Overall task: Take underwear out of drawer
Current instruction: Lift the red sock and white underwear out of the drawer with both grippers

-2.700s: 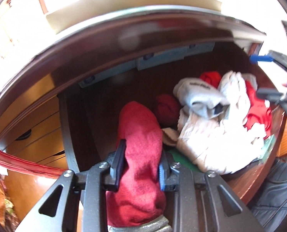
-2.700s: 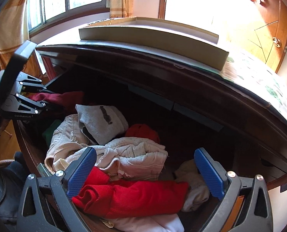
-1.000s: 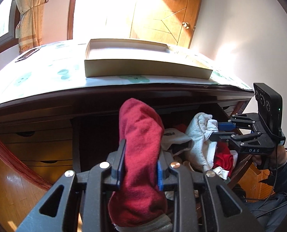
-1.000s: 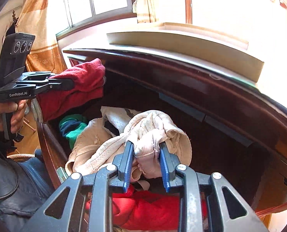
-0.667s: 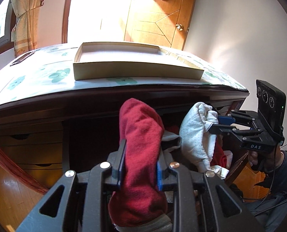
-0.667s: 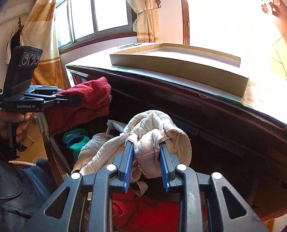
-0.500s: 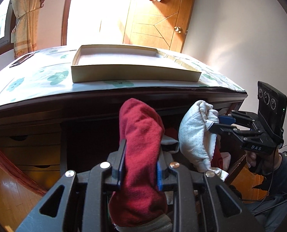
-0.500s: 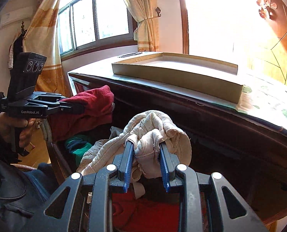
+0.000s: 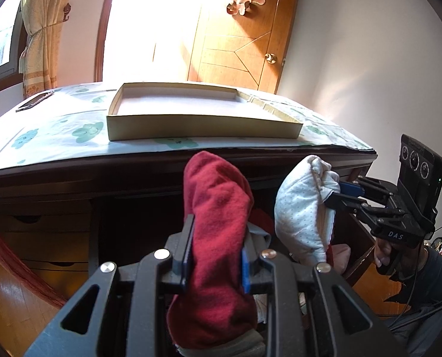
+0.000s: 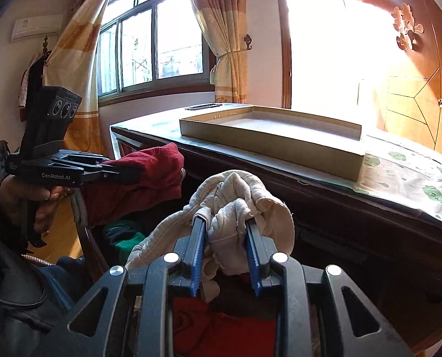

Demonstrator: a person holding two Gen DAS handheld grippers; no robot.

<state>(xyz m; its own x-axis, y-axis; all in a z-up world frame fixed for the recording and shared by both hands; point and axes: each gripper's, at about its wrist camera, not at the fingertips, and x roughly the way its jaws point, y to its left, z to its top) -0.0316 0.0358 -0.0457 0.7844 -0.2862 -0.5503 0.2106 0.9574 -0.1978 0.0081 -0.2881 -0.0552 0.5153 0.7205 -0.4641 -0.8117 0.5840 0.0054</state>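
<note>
My left gripper (image 9: 214, 238) is shut on dark red underwear (image 9: 218, 208) and holds it up in front of the dark wooden desk. It also shows in the right wrist view (image 10: 149, 172), held by the left gripper (image 10: 114, 172). My right gripper (image 10: 225, 238) is shut on cream-white underwear (image 10: 241, 199), lifted above the open drawer (image 10: 93, 253). In the left wrist view the white underwear (image 9: 301, 208) hangs from the right gripper (image 9: 340, 193). More clothes lie in the drawer, red (image 10: 230, 333) and green (image 10: 125, 238).
A shallow cardboard box (image 9: 191, 113) sits on the desk's flower-patterned cover (image 9: 57, 134). A dark phone-like object (image 9: 35, 101) lies at the far left of the desk. Closed drawers (image 9: 42, 238) are at the left. A wooden door (image 9: 238, 44) stands behind.
Both grippers have risen out of the drawer, carrying the red and the white underwear up to the level of the desk top. The right gripper shut on the white underwear earlier.
</note>
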